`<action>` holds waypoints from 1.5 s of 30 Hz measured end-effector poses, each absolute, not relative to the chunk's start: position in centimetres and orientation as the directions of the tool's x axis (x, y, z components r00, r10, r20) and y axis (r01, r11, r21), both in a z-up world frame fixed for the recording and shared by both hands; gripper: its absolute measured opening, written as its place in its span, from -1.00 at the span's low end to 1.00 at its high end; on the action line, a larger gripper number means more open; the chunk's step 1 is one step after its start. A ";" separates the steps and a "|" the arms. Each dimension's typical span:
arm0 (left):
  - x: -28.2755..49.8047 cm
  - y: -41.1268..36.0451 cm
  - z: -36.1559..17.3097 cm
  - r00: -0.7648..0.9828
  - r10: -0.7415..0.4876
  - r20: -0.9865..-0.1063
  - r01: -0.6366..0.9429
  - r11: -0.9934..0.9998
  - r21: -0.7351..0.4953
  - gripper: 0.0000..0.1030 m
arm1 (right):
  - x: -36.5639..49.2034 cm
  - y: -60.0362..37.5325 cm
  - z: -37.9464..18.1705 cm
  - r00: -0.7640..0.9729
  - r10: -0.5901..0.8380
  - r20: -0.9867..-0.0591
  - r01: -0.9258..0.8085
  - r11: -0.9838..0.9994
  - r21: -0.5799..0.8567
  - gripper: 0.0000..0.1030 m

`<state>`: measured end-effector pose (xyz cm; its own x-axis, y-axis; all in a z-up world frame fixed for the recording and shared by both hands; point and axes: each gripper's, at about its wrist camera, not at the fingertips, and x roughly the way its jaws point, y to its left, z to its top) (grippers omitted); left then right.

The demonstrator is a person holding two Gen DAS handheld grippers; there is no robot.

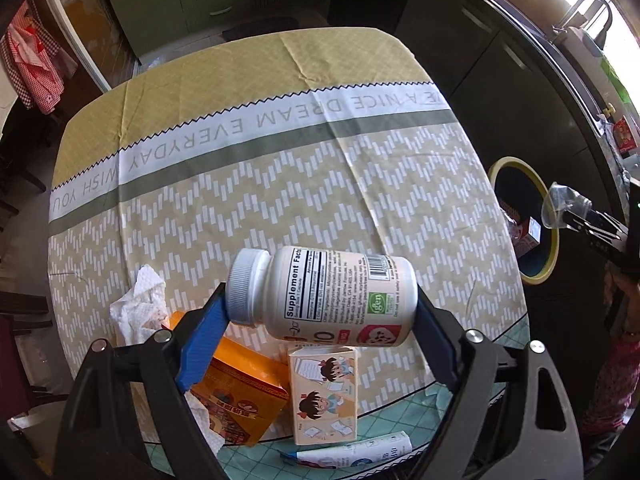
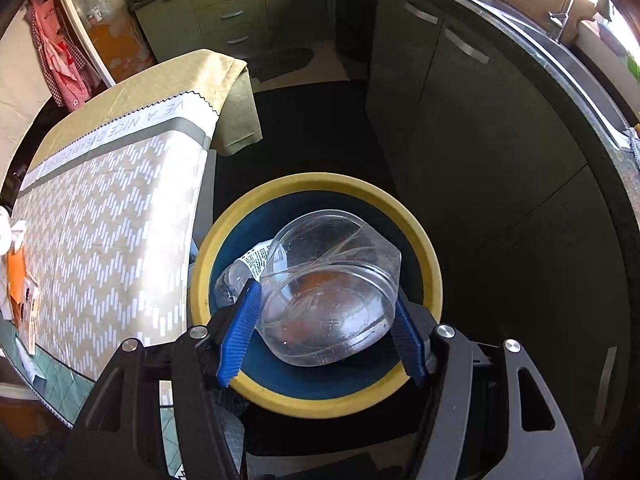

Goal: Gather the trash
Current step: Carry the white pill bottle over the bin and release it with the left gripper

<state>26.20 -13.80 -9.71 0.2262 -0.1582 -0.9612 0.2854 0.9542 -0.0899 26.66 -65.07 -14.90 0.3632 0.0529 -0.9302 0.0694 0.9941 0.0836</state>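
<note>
A white supplement bottle (image 1: 332, 296) with a ribbed cap lies crosswise between the blue pads of my left gripper (image 1: 320, 296), which is shut on it above the table. A crumpled tissue (image 1: 140, 308), an orange box (image 1: 240, 396), a small cartoon carton (image 1: 324, 392) and a tube (image 1: 360, 450) lie below it. My right gripper (image 2: 326, 292) is shut on a clear plastic container (image 2: 332, 276), directly over the yellow-rimmed bin (image 2: 320, 182). A clear labelled bottle (image 2: 248, 264) lies inside the bin. In the left wrist view the bin (image 1: 548, 248) stands beside the table's right edge.
The table carries a patterned beige cloth (image 1: 280, 184) with a lettered band. Dark green cabinets (image 2: 460, 92) and a counter with a sink tap (image 1: 592, 12) curve around the right side. A dark floor mat (image 2: 312, 128) lies under the bin.
</note>
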 end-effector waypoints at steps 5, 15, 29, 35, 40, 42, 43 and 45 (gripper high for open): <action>24.1 -17.0 -8.7 0.217 -0.189 -0.958 0.376 0.922 -0.097 0.58 | 27.4 -66.1 -15.3 0.375 0.053 -0.925 0.112 0.988 0.102 0.57; 22.3 -27.0 -7.3 0.178 -0.285 -0.942 0.567 0.812 -0.139 0.58 | 14.5 -69.7 -8.7 0.600 0.090 -0.795 0.188 0.950 0.250 0.58; 23.6 -48.9 -13.4 0.086 -0.369 -0.926 0.760 0.625 -0.178 0.58 | -5.1 -75.1 -10.7 0.608 -0.091 -0.789 0.453 0.856 0.250 0.64; 25.4 -52.8 -16.7 0.097 -0.305 -0.947 0.767 0.630 -0.124 0.60 | -6.5 -75.9 -11.5 0.609 -0.081 -0.789 0.460 0.846 0.268 0.64; 25.6 -50.4 -14.2 0.100 -0.353 -0.930 0.773 0.616 -0.150 0.60 | -5.6 -74.5 -10.8 0.617 -0.068 -0.784 0.415 0.875 0.251 0.64; 24.9 -48.2 -11.7 0.112 -0.388 -0.915 0.781 0.603 -0.161 0.60 | -4.7 -73.3 -10.1 0.625 -0.055 -0.779 0.374 0.897 0.237 0.64; 24.5 -46.6 -10.2 0.114 -0.412 -0.904 0.780 0.600 -0.175 0.60 | -4.1 -72.5 -9.7 0.630 -0.042 -0.775 0.344 0.910 0.230 0.64; 23.3 -43.1 -7.3 0.122 -0.445 -0.887 0.787 0.588 -0.187 0.61 | -2.4 -69.9 -9.0 0.643 -0.001 -0.766 0.262 0.940 0.219 0.64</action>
<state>23.28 -43.11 -7.31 0.1219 -0.4447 -0.8873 0.7868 0.5883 -0.1868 -2.45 -69.91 -8.97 0.6430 -0.0012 -0.7658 0.2622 0.9399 0.2187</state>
